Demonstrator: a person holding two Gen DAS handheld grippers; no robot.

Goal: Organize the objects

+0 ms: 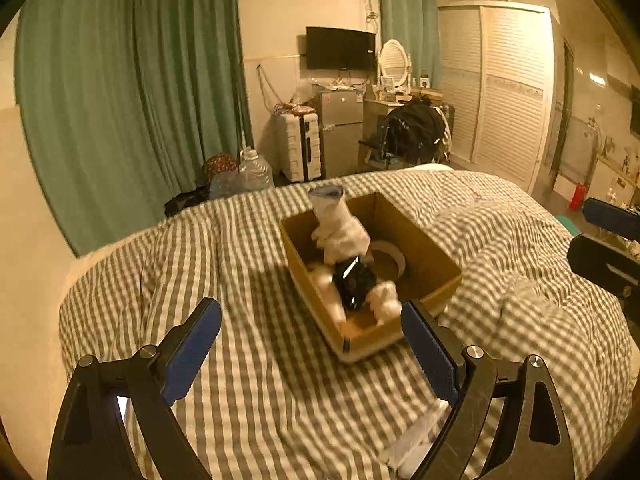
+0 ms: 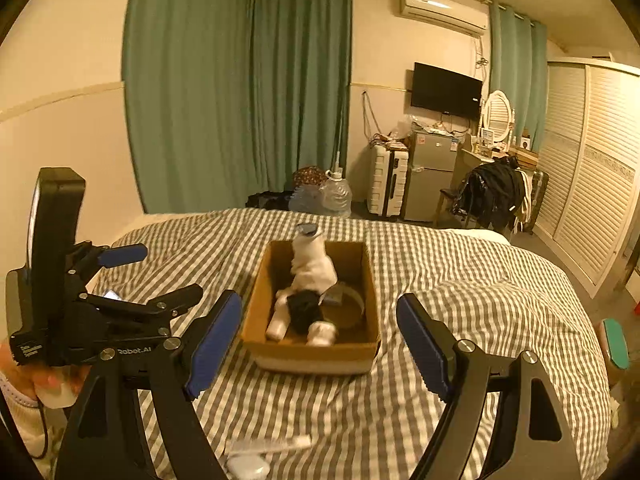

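Observation:
An open cardboard box (image 1: 432,258) (image 2: 370,276) sits on the checked bed cover. Inside it lie white socks (image 1: 340,228) (image 2: 312,268), a black bundle (image 1: 354,280) (image 2: 304,312) and a roll of tape (image 1: 390,254) (image 2: 354,296). My left gripper (image 1: 312,344) is open and empty, just short of the box's near corner; it also shows in the right wrist view (image 2: 154,276) at the left. My right gripper (image 2: 320,344) is open and empty in front of the box; its fingers show at the right edge of the left wrist view (image 1: 608,216). A white pen-like item (image 2: 272,444) and a small white case (image 2: 248,466) lie on the cover below it.
The grey-checked bed cover (image 1: 256,360) (image 2: 460,280) fills the near field. Beyond the bed stand water jugs (image 2: 336,196), a white suitcase (image 2: 386,184), a small fridge (image 2: 430,174) and a chair with black clothing (image 2: 492,196). Green curtains hang at the left.

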